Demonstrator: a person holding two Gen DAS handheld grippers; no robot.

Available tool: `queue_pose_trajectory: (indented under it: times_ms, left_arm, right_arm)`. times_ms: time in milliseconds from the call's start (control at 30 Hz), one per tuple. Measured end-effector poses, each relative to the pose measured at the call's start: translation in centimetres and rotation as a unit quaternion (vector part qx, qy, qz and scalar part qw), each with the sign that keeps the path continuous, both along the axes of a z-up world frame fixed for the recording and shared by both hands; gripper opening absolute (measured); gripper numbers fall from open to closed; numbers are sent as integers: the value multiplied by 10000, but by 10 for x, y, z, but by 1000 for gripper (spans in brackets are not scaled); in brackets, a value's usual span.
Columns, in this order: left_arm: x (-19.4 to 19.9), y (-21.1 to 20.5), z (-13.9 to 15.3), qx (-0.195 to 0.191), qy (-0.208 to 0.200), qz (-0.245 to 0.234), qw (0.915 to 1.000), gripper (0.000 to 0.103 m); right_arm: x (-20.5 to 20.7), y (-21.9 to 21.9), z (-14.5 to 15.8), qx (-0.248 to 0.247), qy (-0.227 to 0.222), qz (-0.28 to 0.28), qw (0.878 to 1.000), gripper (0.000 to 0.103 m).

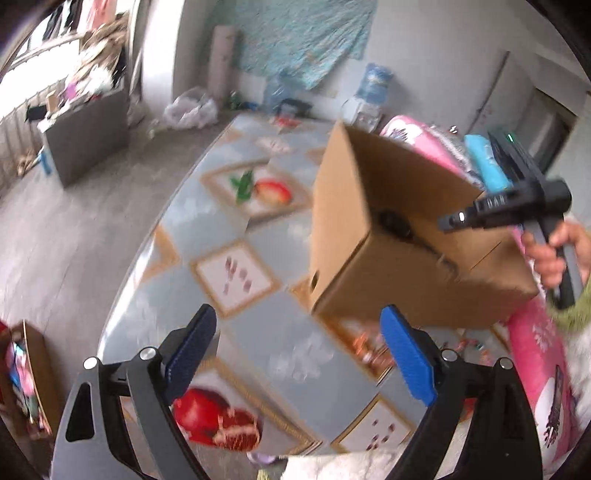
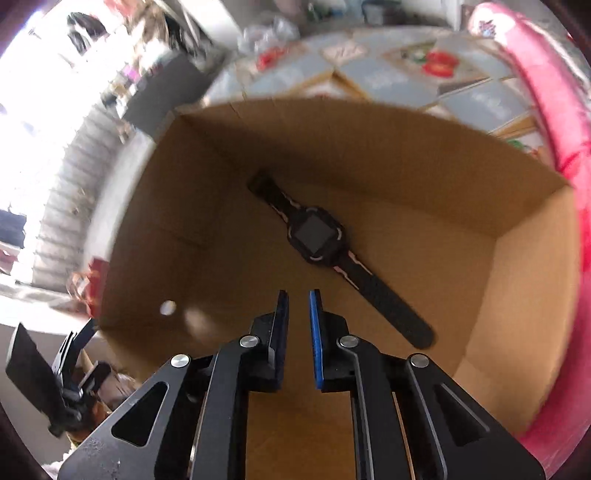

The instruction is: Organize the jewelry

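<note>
Right gripper [image 2: 298,291] hovering inside cardboard box [image 2: 369,155], pads nearly together, pinching nothing. Black smartwatch [image 2: 316,234] lying flat on box floor: one piece stowed. Left gripper [image 1: 299,354] spread wide, empty, pointing over surface [image 1: 258,332]; small blurred trinkets [image 1: 373,347] near box seemingly awaiting pickup.

Grey plank floor [image 1: 55,229]. Pale walls, a crumpled teal cloth [image 1: 295,33] hanging on the far one. Bright daylight from a window [image 1: 22,74] at left, washing out that side. Grey cabinet [image 1: 85,129] piled with clutter beneath it. Desk [image 1: 236,229] under a glossy fruit-print cover. White plastic bag [image 1: 190,109] on the floor.
</note>
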State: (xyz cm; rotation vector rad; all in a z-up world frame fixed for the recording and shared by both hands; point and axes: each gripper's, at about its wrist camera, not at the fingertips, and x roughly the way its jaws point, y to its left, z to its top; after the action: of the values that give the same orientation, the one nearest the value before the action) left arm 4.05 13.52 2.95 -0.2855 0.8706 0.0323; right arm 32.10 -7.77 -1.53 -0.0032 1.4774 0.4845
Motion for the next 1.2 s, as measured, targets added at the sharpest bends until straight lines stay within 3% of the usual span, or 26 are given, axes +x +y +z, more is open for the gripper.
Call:
queue_pose_trajectory:
  times_ms: [167, 300, 467, 667, 800, 900, 967, 1033, 1133, 1200]
  left_arm:
    - [-12, -7, -24, 208, 171, 59, 9996, 88]
    - [-16, -14, -30, 411, 152, -69, 9990, 89]
    - [-19, -17, -33, 460, 49, -207, 9987, 90]
    - [-11, -22, -34, 456, 13, -340, 9984, 91]
    - [-7, -25, -37, 417, 57, -419, 9982, 91]
    - [-1, -30, -42, 514, 174, -478, 9974, 91]
    - [3, -35, -45, 589, 241, -541, 9965, 91]
    - [9, -41, -48, 661, 310, -601, 9955, 91]
    - [18, -47, -53, 700, 459, -648, 9944, 91]
    - [24, -51, -55, 704, 518, -677, 9939, 91]
  right_arm:
    - [15, 18, -35, -343, 405, 124, 9985, 9]
    - [21, 20, -48, -555, 476, 18, 9973, 7]
    - [26, 16, -42, -835, 52, -198, 9963, 7]
    - [24, 3, -28, -689, -150, -535, 9961, 12]
    - [4, -5, 14, -530, -467, -513, 9962, 22]
    - [-33, -15, 75, -245, -1309, -417, 9902, 40]
    - [-72, -26, 117, 59, -1939, -381, 9803, 58]
    - [-114, -35, 150, 271, -2514, -356, 9668, 70]
    - [-171, -53, 168, 475, -2971, -363, 9530, 77]
    - [-204, -59, 164, 575, -3026, -449, 9503, 78]
